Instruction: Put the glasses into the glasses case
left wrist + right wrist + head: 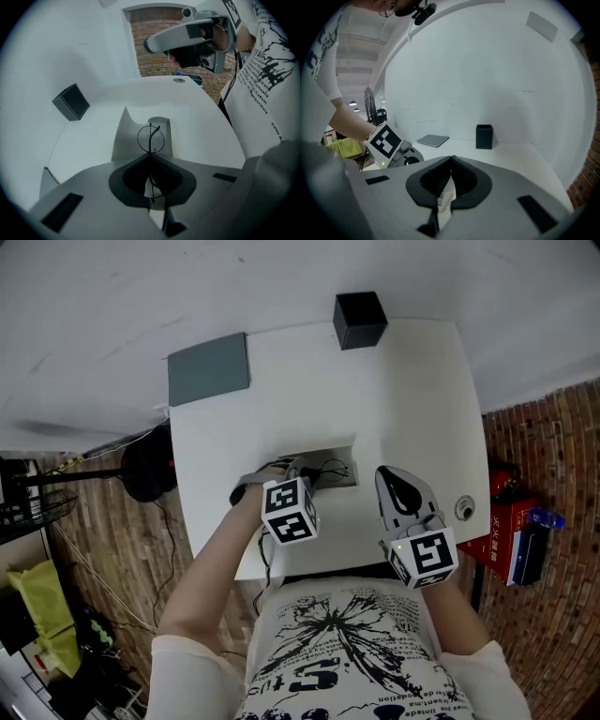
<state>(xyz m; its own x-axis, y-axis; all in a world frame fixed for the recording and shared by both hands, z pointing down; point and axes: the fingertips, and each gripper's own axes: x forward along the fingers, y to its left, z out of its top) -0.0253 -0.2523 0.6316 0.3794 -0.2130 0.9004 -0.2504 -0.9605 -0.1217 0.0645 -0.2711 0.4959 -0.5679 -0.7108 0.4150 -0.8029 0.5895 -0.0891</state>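
Nearest the person, at 5 o'clock on the white table (412,399), the right gripper (451,160) hangs with its jaws together and nothing between them. It appears parked clear of the work, since the case needs no steadying.

At 7 o'clock, the left gripper (151,157) is clamped on the thin wire frame of the glasses (150,138). It holds them edge-on, one round lens upward, probably so they can slide in.

Just beyond lies the open grey glasses case (123,136). The glasses sit over its mouth, not yet released.

Further off are a grey pad (208,368) at 11 o'clock and a black box (359,320) at 12 o'clock. Both are well apart from the work.
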